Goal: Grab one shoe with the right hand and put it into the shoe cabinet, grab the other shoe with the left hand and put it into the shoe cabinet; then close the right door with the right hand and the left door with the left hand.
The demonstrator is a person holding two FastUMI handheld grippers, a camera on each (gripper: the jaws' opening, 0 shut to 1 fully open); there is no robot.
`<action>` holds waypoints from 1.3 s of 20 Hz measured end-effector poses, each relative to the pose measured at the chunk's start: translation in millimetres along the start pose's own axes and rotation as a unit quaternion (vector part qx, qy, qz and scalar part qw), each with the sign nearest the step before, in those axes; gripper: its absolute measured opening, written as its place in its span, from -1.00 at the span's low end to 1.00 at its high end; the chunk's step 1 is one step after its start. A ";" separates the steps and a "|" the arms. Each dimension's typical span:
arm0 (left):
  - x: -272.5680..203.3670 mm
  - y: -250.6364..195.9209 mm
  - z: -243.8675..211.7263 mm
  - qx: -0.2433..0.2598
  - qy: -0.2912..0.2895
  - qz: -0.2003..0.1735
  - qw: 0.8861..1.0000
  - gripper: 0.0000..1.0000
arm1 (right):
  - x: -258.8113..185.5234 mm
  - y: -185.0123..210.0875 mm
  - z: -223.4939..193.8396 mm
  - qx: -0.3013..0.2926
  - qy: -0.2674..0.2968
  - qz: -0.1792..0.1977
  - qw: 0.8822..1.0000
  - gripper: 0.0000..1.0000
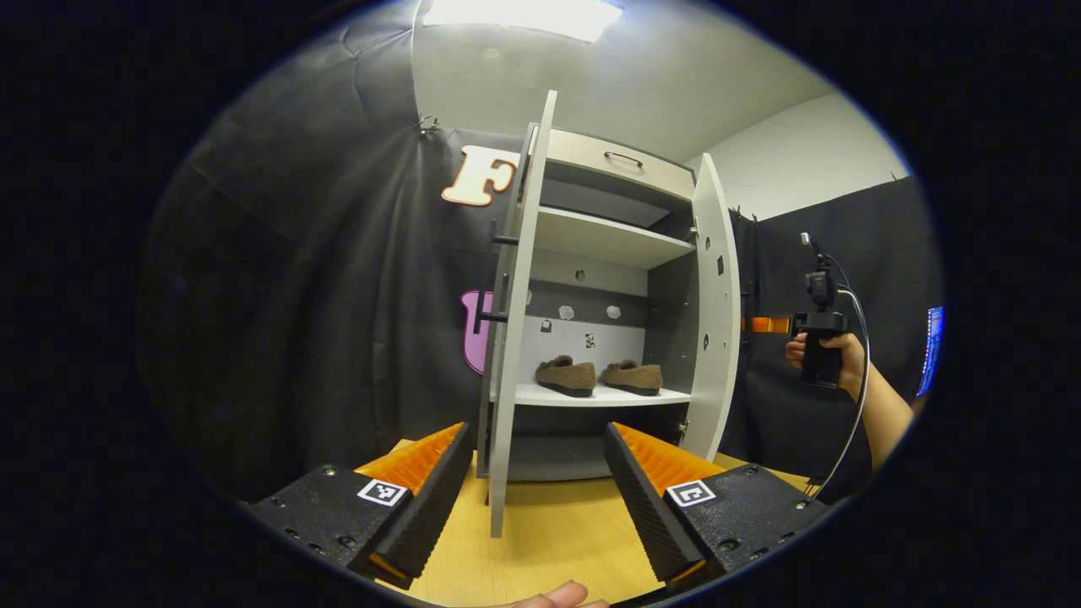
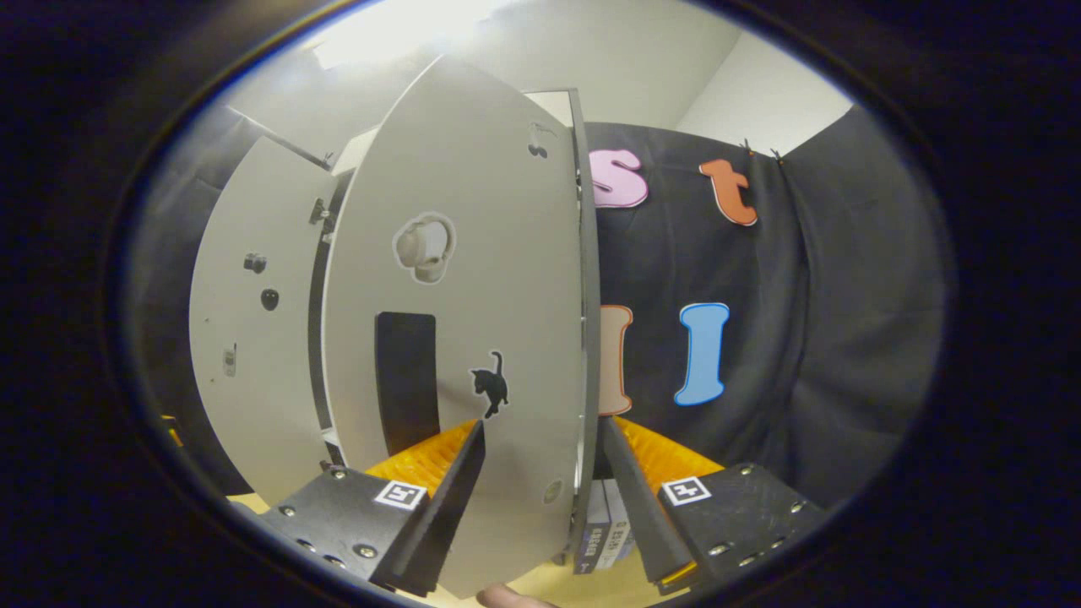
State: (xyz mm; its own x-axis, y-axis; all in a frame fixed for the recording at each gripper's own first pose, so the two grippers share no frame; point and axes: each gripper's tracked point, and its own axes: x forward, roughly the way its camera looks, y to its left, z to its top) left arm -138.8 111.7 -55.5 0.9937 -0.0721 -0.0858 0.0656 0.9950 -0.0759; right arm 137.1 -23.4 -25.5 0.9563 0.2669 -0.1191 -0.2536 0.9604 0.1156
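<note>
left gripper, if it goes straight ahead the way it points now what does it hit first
Most likely the edge of the open left door, which stands edge-on between the fingers of the left gripper. Just right of it the way runs on to the shelf with the two shoes. Depth is hard to judge.

A wooden desk (image 1: 557, 532) with a light grain finish forms the work surface. A lit ceiling light panel (image 1: 524, 15) sits overhead against a pale ceiling. A white wall (image 1: 802, 152) rises above the black cloth. A screen (image 1: 931, 348) glows blue at the far right edge. In the right gripper view, a small box (image 2: 601, 534) stands on the desk.
</note>
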 end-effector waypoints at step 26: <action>104.4 232.4 64.8 -0.032 0.043 0.133 0.990 0.92 | -93.4 55.1 -8.1 0.009 -0.044 0.048 0.998 0.89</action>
State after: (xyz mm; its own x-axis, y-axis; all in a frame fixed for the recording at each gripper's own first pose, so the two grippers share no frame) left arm -13.9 339.9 -17.7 0.9632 0.1838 -0.1961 -0.2064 0.9732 -0.1016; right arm 32.6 5.3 -16.0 0.9367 0.3497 -0.0202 -0.3436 0.9286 0.1403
